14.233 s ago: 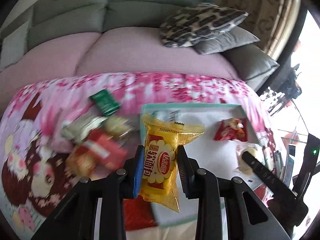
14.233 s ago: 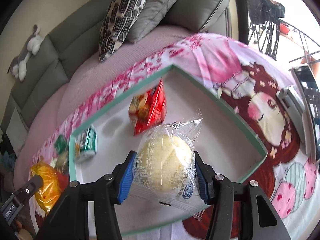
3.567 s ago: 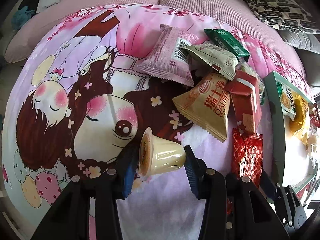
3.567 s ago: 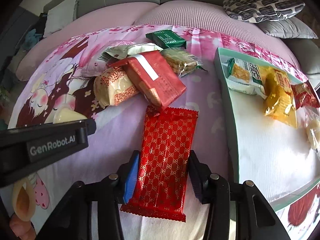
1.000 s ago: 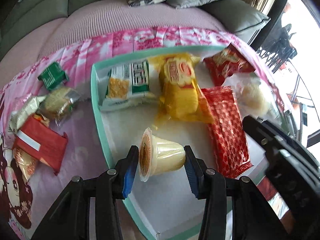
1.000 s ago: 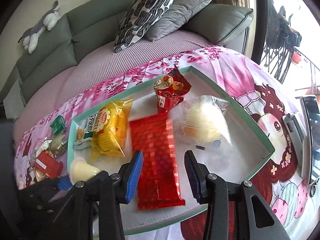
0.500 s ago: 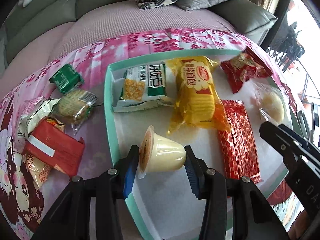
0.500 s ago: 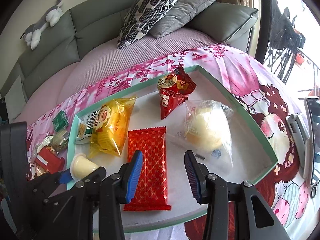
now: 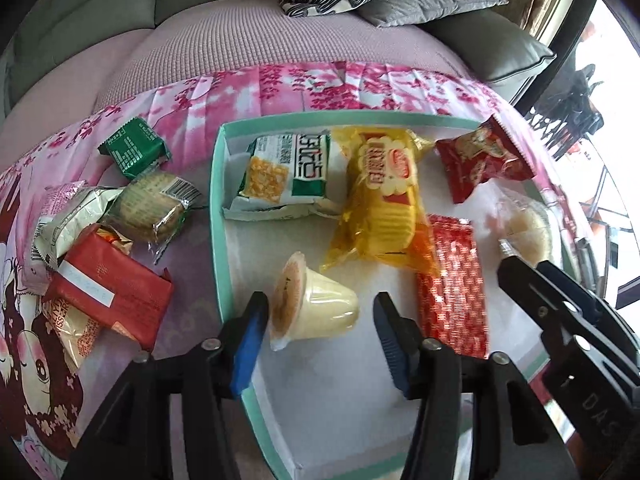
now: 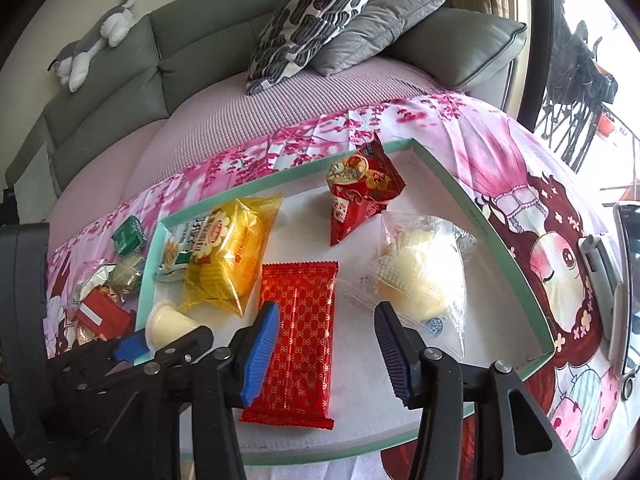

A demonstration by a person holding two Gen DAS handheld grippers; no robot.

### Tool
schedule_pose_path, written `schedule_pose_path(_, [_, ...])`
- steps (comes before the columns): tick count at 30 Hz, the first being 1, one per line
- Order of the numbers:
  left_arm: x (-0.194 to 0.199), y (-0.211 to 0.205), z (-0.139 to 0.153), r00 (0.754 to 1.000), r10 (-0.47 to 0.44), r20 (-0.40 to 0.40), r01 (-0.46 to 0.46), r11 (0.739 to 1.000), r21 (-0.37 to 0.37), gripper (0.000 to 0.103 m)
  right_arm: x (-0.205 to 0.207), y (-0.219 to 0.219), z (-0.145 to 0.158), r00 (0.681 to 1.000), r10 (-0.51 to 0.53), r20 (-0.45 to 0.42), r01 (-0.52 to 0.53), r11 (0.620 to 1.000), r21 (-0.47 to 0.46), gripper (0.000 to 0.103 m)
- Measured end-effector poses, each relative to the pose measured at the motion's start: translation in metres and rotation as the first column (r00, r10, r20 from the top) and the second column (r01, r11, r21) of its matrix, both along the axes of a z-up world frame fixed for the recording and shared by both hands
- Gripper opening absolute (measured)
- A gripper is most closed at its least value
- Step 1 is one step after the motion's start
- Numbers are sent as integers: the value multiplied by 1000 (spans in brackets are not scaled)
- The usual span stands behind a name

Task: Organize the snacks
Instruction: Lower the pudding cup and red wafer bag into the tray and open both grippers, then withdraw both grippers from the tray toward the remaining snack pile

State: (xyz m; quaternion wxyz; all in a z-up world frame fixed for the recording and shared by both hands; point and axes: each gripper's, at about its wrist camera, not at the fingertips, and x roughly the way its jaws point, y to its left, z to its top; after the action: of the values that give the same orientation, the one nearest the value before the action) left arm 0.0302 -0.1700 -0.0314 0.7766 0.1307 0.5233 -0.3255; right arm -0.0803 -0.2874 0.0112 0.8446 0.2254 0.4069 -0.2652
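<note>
A white tray with a teal rim (image 9: 218, 216) (image 10: 492, 236) lies on the pink printed cloth. In it are a yellow cake pack (image 9: 380, 200) (image 10: 224, 260), a green-white cracker pack (image 9: 288, 172), a red patterned bar (image 9: 452, 288) (image 10: 300, 336), a small red pack (image 9: 480, 160) (image 10: 356, 188) and a clear-wrapped bun (image 9: 524, 228) (image 10: 420, 280). A pudding cup (image 9: 312, 304) (image 10: 168, 326) lies on its side on the tray floor between the fingers of my open left gripper (image 9: 318, 332), which stand apart from it. My right gripper (image 10: 326, 344) is open and empty above the red bar.
Left of the tray lie several loose snacks: a green pack (image 9: 134, 152), a round biscuit pack (image 9: 150, 208), a red pack (image 9: 112, 296) and a beige pack (image 9: 72, 216). A sofa with cushions (image 10: 316, 20) is behind. A phone (image 10: 628, 280) lies at the right edge.
My left gripper has opened and let go of the pudding cup, which now lies in the tray. The right gripper has stayed open and drawn back slightly.
</note>
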Motion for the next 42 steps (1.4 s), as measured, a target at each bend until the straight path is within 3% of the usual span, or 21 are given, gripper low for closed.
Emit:
schedule_pose_path(3, [0, 2, 9, 1000, 13, 22, -13, 1000, 3, 62, -2, 1, 6, 1000, -2, 22, 2, 1000, -8, 54])
schedule_pose_path(7, [6, 13, 18, 999, 43, -14, -44, 998, -38, 64, -4, 2, 11, 999, -7, 41, 8, 1000, -12, 54])
schedule_pose_path(12, [15, 27, 28, 994, 109, 17, -109, 994, -20, 69, -3, 2, 10, 999, -5, 35, 6, 1000, -10, 54])
schedule_pose_path(18, [28, 54, 34, 970, 243, 29, -243, 970, 1, 72, 2, 8, 7, 1000, 25, 13, -25, 1000, -18, 60])
schedule_pose_path(24, [35, 83, 31, 928, 368, 54, -371, 927, 58, 73, 12, 22, 5, 998, 69, -7, -69, 997, -35, 70])
schedule_pose_path(26, [37, 91, 29, 914, 401, 67, -406, 910, 87, 84, 15, 28, 4, 997, 79, -12, -80, 996, -47, 78])
schedule_pose_path(27, [37, 94, 29, 909, 410, 74, -416, 905, 94, 85, 17, 30, 4, 996, 86, -13, -87, 995, -50, 81])
schedule_pose_path(40, [40, 106, 26, 885, 457, 94, -465, 877, 117, 85, 23, 40, 2, 994, 107, -21, -108, 991, -78, 98])
schedule_pose_path(42, [39, 106, 27, 882, 457, 116, -469, 876, 113, 100, 22, 39, 2, 995, 99, -16, -100, 992, -77, 103])
